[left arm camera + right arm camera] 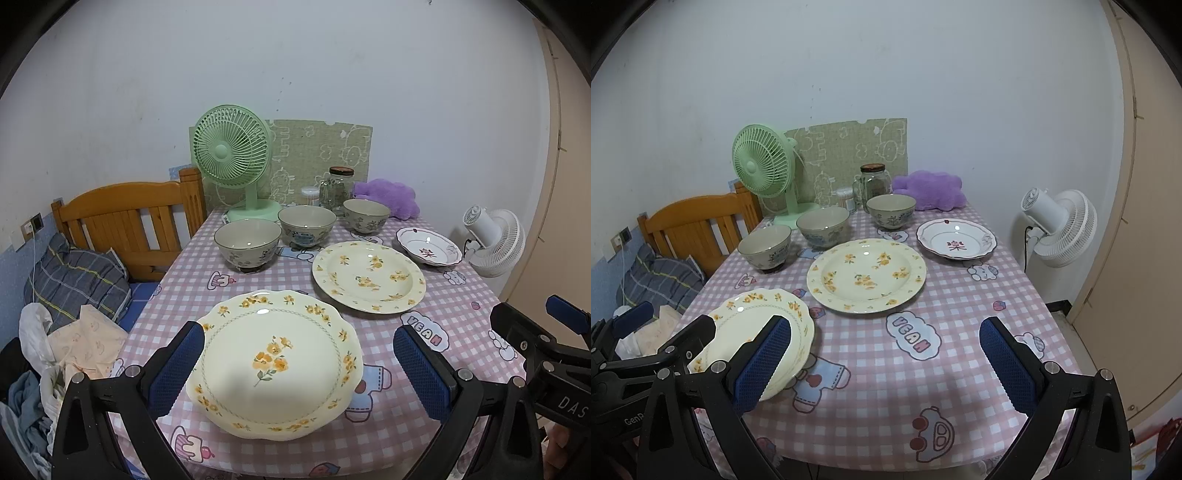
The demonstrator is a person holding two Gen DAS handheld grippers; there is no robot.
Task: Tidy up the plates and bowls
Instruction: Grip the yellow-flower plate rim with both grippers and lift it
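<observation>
With both grippers gaping empty, slide left gripper (pixel 297 363) under scalloped plate (pixel 273 365) rim near tablecloth (pixel 388 435) front edge, pinch gently.

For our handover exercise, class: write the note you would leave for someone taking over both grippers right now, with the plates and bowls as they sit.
Left gripper: open, astride the scalloped cream plate with yellow flowers, not gripping.
Right gripper: open, empty, above the pink checked tablecloth.
Round cream floral plate mid-table; white plate with a red motif back right.
Three grey ceramic bowls stand apart in a row behind.
Done: nothing stacked.
Left: stack the plates, nest the bowls.
</observation>
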